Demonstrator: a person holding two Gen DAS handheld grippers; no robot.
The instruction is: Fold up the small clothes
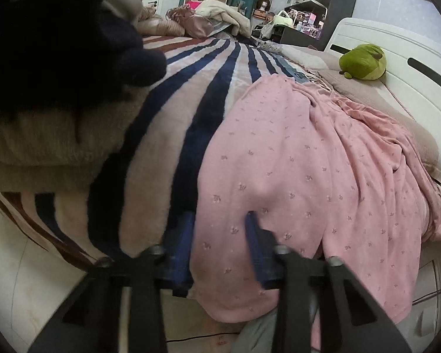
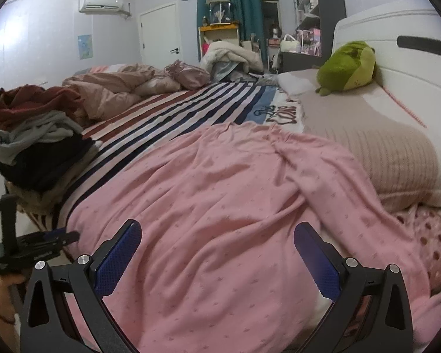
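A pink garment with small flower print [image 1: 294,176] lies spread on the striped bed cover, its near edge hanging over the bed's edge. My left gripper [image 1: 220,220] has its jaws partly closed around a fold of the garment's left edge, cloth bunched between the blue pads [image 1: 185,244]. The left gripper also shows in the right wrist view [image 2: 58,238] at the garment's left corner. My right gripper [image 2: 217,235] is open wide, just above the pink garment [image 2: 220,182], with nothing between its pads [image 2: 120,256].
A pile of clothes [image 2: 35,135] in dark, grey and red sits at the left on the striped cover [image 2: 191,103]; it looms close in the left wrist view [image 1: 58,58]. A beige pillow [image 2: 382,147] and green plush toy [image 2: 350,64] lie right. Crumpled bedding [image 2: 117,85] lies behind.
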